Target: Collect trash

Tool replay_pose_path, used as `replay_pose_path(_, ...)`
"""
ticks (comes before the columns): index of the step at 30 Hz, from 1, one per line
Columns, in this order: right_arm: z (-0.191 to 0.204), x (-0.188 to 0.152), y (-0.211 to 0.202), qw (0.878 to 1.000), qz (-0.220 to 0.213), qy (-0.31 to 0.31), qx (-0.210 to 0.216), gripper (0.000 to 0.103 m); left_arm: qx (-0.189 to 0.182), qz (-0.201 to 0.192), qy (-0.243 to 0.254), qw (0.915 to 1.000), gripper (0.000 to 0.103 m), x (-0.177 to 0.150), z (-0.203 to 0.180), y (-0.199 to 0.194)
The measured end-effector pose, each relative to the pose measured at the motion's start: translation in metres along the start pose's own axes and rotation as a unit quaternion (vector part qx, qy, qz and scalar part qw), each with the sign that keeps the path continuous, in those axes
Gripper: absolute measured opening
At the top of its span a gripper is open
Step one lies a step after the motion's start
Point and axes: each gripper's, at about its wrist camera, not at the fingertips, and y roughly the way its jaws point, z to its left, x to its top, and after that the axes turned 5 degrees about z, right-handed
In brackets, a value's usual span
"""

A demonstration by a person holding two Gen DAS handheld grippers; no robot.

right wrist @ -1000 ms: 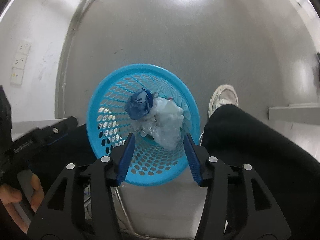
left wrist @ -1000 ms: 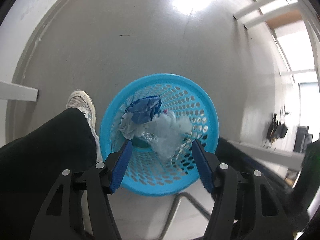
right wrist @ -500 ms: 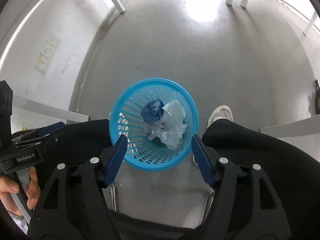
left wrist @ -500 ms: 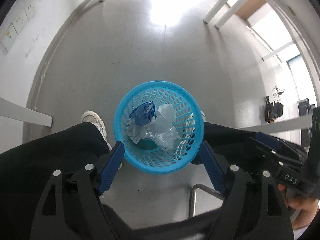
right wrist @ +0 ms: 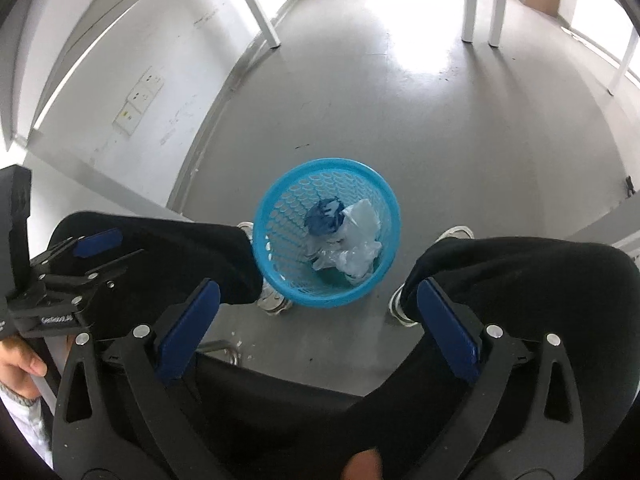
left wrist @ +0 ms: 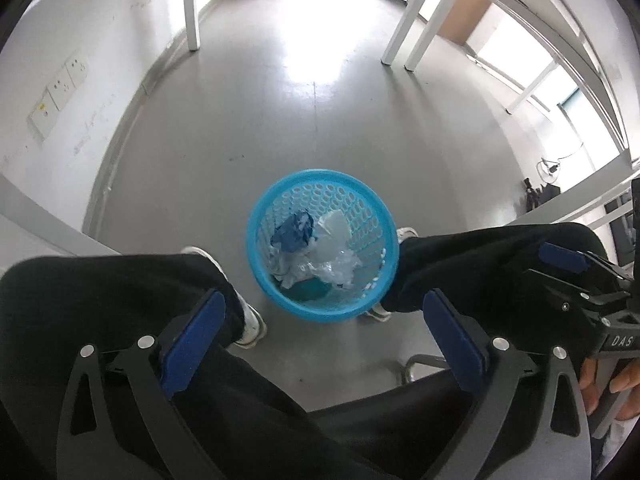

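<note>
Here the blue basket (left wrist: 322, 184) stands on the grey floor (left wrist: 280, 120), between the two legs of a seated person in black trousers (left wrist: 100, 300), and a white shoe (left wrist: 250, 320) shows on each side of it. Inside the basket lies the trash: a crumpled dark blue piece (left wrist: 294, 232) on the left, and beside it, touching it, a bundle of clear and white plastic (left wrist: 332, 248). The left gripper (left wrist: 324, 332) is high above the basket and points steeply down toward it; its jaws have just been opening and now they are spread wide, with nothing between the blue pads (left wrist: 192, 340). In the right wrist view the same basket (right wrist: 326, 168) is seen, with the dark blue piece (right wrist: 324, 218) and the plastic (right wrist: 356, 244) in it. The right gripper (right wrist: 318, 322) is also well above the basket, its jaws have just been opening too and stand fully apart, and they hold nothing. At the left edge of this view the left gripper (right wrist: 96, 248) appears from the side, held by a hand (right wrist: 20, 360). At the right edge of the left wrist view the right gripper (left wrist: 572, 268) is seen with fingers (left wrist: 592, 384) around its handle. White table legs (left wrist: 192, 8) stand further away on the floor, and wall sockets (left wrist: 60, 88) are on the white wall.
</note>
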Motion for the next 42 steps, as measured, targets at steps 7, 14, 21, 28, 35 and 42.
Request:
replay_pose_path(7, -0.002, 0.002, 0.008, 1.000, 0.013, 0.013, 0.006, 0.095, -0.011, 0.012, -0.003, 0.9999, 0.097, 0.003, -0.001, 0.002)
replay_pose_path(14, 0.000, 0.002, 0.009, 1.000, 0.017, 0.011, 0.007, 0.095, 0.015, 0.022, -0.011, 0.9996, 0.097, 0.005, 0.003, 0.004)
replay_pose_path(21, 0.001, 0.000, 0.011, 1.000, 0.020, 0.009, 0.010, 0.095, 0.006, 0.020, -0.005, 0.9998, 0.097, 0.005, 0.001, 0.003)
replay_pose_path(28, 0.002, 0.000, 0.011, 1.000, 0.012, 0.014, 0.006, 0.095, 0.007, 0.023, -0.013, 0.9996, 0.097, 0.006, 0.001, 0.005)
replay_pose_path(35, 0.000, 0.000, 0.011, 1.000, 0.006, 0.022, 0.009, 0.095, 0.001, 0.031, -0.016, 0.9994, 0.097, 0.007, 0.003, 0.010)
replay_pose_path(42, -0.001, 0.001, 0.012, 1.000, 0.010, 0.026, 0.012, 0.095, -0.006, 0.034, -0.018, 0.9993, 0.097, 0.008, 0.005, 0.012)
